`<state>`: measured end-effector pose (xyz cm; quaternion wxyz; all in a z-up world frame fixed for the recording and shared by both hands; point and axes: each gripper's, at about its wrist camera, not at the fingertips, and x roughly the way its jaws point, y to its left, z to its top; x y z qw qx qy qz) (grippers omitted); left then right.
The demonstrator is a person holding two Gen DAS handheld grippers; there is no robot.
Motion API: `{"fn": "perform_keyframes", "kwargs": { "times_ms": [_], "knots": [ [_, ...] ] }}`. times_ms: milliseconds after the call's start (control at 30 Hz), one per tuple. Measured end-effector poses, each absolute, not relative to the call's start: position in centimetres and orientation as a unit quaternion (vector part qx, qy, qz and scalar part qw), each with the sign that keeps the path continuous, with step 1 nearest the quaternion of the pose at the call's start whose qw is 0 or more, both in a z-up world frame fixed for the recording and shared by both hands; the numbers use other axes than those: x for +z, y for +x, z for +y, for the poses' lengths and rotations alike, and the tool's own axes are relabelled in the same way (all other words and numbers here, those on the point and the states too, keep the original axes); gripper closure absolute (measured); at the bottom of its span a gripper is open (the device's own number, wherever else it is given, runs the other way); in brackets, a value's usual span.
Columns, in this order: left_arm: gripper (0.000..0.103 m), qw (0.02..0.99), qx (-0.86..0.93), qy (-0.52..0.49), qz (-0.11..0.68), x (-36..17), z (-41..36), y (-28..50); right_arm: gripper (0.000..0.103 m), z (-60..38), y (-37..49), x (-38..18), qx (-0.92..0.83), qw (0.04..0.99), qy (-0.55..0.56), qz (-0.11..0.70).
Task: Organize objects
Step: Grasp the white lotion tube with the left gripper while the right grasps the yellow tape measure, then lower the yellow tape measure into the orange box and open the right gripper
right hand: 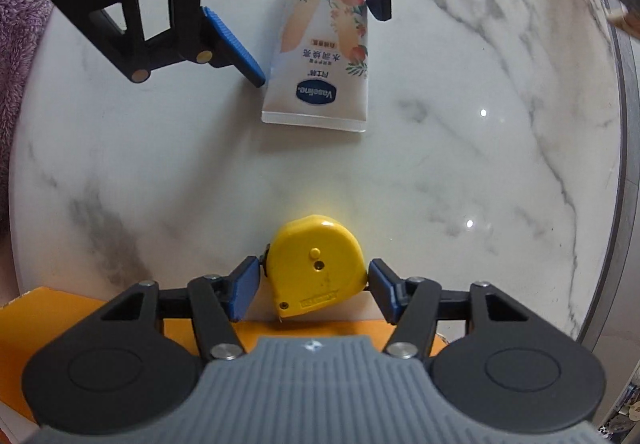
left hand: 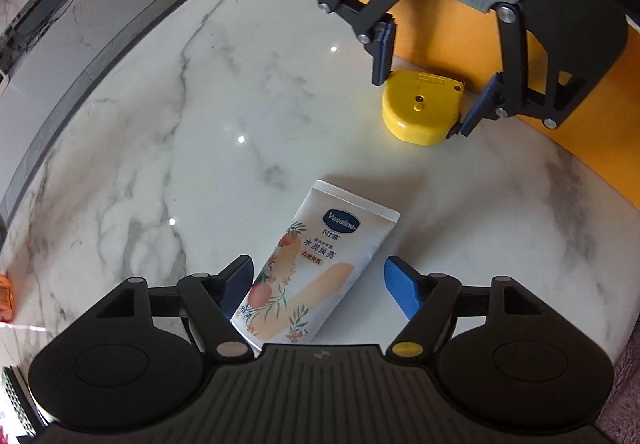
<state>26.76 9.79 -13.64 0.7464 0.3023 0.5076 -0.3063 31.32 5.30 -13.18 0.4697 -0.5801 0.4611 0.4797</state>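
A white Vaseline tube (left hand: 340, 228) (right hand: 316, 92) with a peach print lies flat on the round marble table (left hand: 200, 124). My left gripper (left hand: 319, 260) (right hand: 320, 50) points down over it, jaws wide; the tube's cap half lies between the blue pads, and the pad on the right stands clear of it. A yellow tape measure (left hand: 420, 112) (right hand: 316, 268) lies flat beside an orange box (left hand: 460, 32). My right gripper (right hand: 313, 262) (left hand: 419, 107) straddles it, one blue pad close on each side, with no visible squeeze.
The orange box (right hand: 60, 308) runs along the table's rim behind the tape measure. Purple fluffy fabric (right hand: 16, 24) lies beyond the table edge. A small orange packet (left hand: 4, 300) sits at the far left. A grey ledge (left hand: 100, 56) curves past the table.
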Motion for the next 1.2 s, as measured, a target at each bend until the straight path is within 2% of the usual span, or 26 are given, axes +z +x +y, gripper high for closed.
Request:
{"fn": "perform_keyframes", "kwargs": {
  "times_ms": [33, 100, 167, 200, 333, 600, 633, 667, 1033, 1200],
  "knots": [
    [0.021, 0.747, -0.303, 0.288, 0.516, -13.6, 10.1, 27.0, 0.042, 5.2, 31.2, -13.1, 0.481, 0.472, -0.579, 0.458],
    [0.033, 0.747, -0.302, 0.254, 0.535, -13.6, 10.6, 27.3, 0.042, 5.1, 30.8, -13.0, 0.487, 0.477, -0.577, 0.449],
    [0.054, 0.753, -0.287, 0.234, 0.543, -13.3, 10.9, 27.3, 0.042, 5.0, 30.4, -12.9, 0.489, 0.483, -0.575, 0.445],
    [0.056, 0.756, -0.280, 0.229, 0.546, -13.3, 11.0, 27.2, 0.042, 4.9, 30.2, -12.8, 0.489, 0.485, -0.575, 0.441],
    [0.060, 0.769, -0.247, 0.229, 0.544, -12.9, 11.2, 26.0, 0.043, 4.6, 29.6, -11.9, 0.490, 0.498, -0.569, 0.433],
    [0.066, 0.809, -0.212, 0.144, 0.529, -8.7, 12.1, 24.5, 0.043, 4.1, 27.9, -7.4, 0.509, 0.534, -0.541, 0.404],
    [0.070, 0.813, -0.212, 0.135, 0.525, -7.9, 12.0, 24.3, 0.043, 4.0, 27.6, -6.7, 0.512, 0.538, -0.537, 0.400],
    [0.078, 0.816, -0.213, 0.126, 0.522, -7.4, 11.8, 24.5, 0.043, 3.9, 27.4, -6.1, 0.513, 0.542, -0.533, 0.397],
    [0.079, 0.853, -0.241, 0.116, 0.448, 0.2, 6.3, 21.9, 0.043, -1.5, 23.9, 1.2, 0.499, 0.593, -0.515, 0.367],
    [0.079, 0.858, -0.285, 0.115, 0.412, 2.4, 2.3, 21.8, 0.043, -6.5, 23.8, 1.5, 0.458, 0.602, -0.526, 0.388]
  ]
}}
